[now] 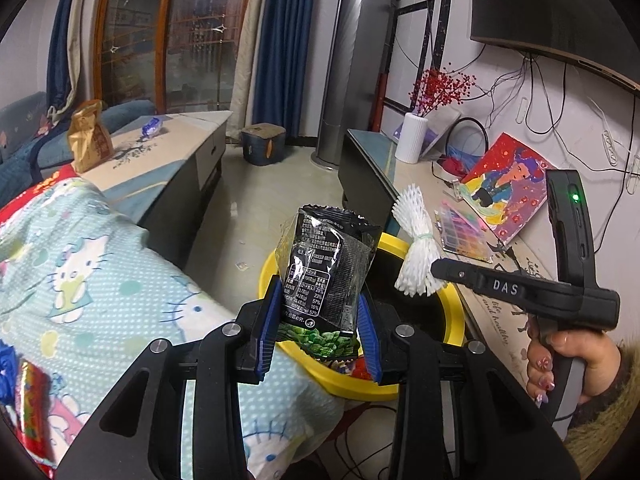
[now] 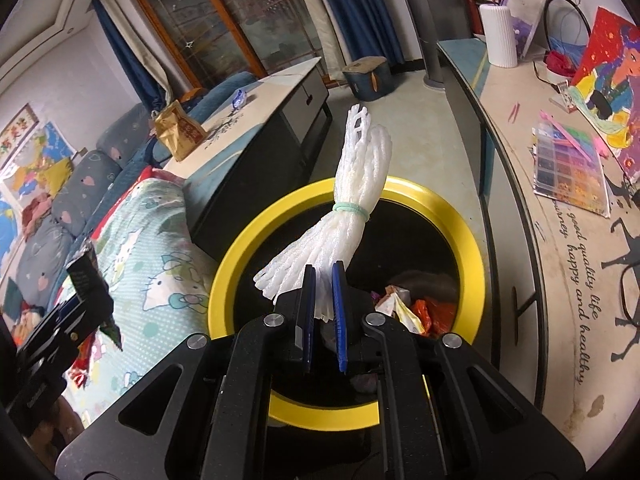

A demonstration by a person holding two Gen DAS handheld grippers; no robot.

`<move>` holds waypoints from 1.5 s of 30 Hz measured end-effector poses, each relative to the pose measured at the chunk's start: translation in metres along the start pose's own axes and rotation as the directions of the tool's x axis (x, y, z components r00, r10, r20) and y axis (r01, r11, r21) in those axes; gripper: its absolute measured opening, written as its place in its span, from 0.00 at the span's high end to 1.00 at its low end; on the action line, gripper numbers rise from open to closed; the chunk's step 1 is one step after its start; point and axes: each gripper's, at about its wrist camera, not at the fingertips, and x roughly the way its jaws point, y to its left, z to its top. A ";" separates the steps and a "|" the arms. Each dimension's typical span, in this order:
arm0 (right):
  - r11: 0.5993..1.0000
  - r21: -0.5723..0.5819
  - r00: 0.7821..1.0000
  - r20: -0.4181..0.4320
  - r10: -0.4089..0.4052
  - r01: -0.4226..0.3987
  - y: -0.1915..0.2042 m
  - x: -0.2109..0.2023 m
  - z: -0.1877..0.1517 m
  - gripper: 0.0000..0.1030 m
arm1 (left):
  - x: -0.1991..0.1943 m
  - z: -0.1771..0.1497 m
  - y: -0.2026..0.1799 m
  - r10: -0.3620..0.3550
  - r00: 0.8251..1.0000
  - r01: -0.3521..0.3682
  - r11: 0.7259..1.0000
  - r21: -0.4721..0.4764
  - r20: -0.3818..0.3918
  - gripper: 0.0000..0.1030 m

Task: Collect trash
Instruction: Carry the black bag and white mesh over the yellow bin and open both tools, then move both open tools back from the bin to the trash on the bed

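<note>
My left tongs (image 1: 320, 320) are clamped on a black snack packet (image 1: 326, 268), blue pads (image 1: 269, 328) pressing its lower sides; the packet stands upright, its green printed end hanging below the pads. It sits over the near left edge of the yellow-rimmed bin (image 1: 454, 304), partly above the bin's dark opening and partly above the patterned quilt (image 1: 100, 264) that lies against the bin on that side.

My right tongs (image 2: 323, 312) are pinched nearly together on a bundle of white foam netting (image 2: 352, 200), tied at its waist with a pale green band (image 2: 352, 210). The bundle tilts up and away from the pads, over the middle of the bin's mouth (image 2: 420, 240). Crumpled wrappers (image 2: 412, 308) already lie inside the bin.

Edges and clearance: the bin's rim (image 2: 468, 240) stands just beside the curved edge of the long cabinet top (image 2: 560, 280) on the right. The low table (image 2: 280, 96), bearing a brown paper bag (image 2: 178, 130), stands beyond the bin's far left rim. Bare floor (image 2: 420, 128) lies open beyond the bin, between table and cabinet. In the left view, my right hand (image 1: 572, 364) grips its handle beside the cabinet edge.
</note>
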 end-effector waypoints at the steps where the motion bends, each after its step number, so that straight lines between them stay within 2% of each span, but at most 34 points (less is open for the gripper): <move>1: 1.000 0.002 1.000 -0.005 -0.001 0.001 -0.002 0.001 0.000 0.95 | 0.004 0.000 -0.001 -0.004 1.000 0.004 1.000 -0.002 -0.006 0.67; 19: 1.000 0.017 0.997 -0.072 -0.006 0.007 -0.023 0.008 -0.011 0.94 | 0.060 0.010 -0.020 -0.046 0.996 0.046 0.999 -0.002 -0.078 0.67; 21: 1.000 0.030 0.997 -0.082 -0.003 0.006 -0.024 0.008 -0.011 0.92 | 0.064 0.013 -0.022 -0.062 0.996 0.062 0.998 -0.002 -0.068 0.63; 22: 0.999 0.042 0.997 -0.079 -0.007 0.010 -0.026 0.007 -0.011 0.85 | 0.066 0.014 -0.023 -0.071 0.995 0.071 0.997 -0.001 -0.067 0.58; 23: 0.999 0.053 0.997 -0.075 -0.007 0.011 -0.027 0.005 -0.011 0.79 | 0.068 0.015 -0.024 -0.072 0.995 0.073 0.997 -0.001 -0.071 0.40; 24: 0.998 0.062 0.998 -0.067 -0.007 0.011 -0.028 0.004 -0.010 0.71 | 0.069 0.015 -0.023 -0.064 0.996 0.063 0.998 -0.006 -0.068 0.28; 25: 0.997 0.069 0.998 -0.056 -0.017 0.021 -0.029 0.001 -0.009 0.67 | 0.068 0.015 -0.021 -0.052 0.997 0.051 0.999 -0.014 -0.060 0.10; 26: 0.997 0.072 0.999 -0.044 -0.032 0.035 -0.030 -0.001 -0.008 0.64 | 0.067 0.015 -0.019 -0.048 0.997 0.047 0.999 -0.024 -0.055 0.08; 28: 0.995 0.083 0.999 -0.013 -0.053 0.054 -0.031 -0.007 -0.007 0.54 | 0.061 0.014 -0.011 -0.046 0.998 0.043 0.997 -0.056 -0.048 0.08; 33: 0.993 0.095 0.997 0.036 -0.075 0.071 -0.028 -0.016 -0.003 0.52 | 0.039 0.010 0.004 0.003 1.000 -0.004 0.996 -0.085 -0.009 0.07; 36: 0.994 0.083 0.996 0.051 -0.076 0.072 -0.022 -0.018 -0.001 0.41 | 0.027 0.009 0.012 0.019 1.000 -0.018 0.994 -0.107 0.009 0.07; 45: 0.999 -0.006 0.997 0.066 -0.050 0.051 0.010 -0.021 -0.002 0.40 | -0.010 0.001 0.024 0.088 0.994 -0.082 0.991 -0.102 0.064 0.06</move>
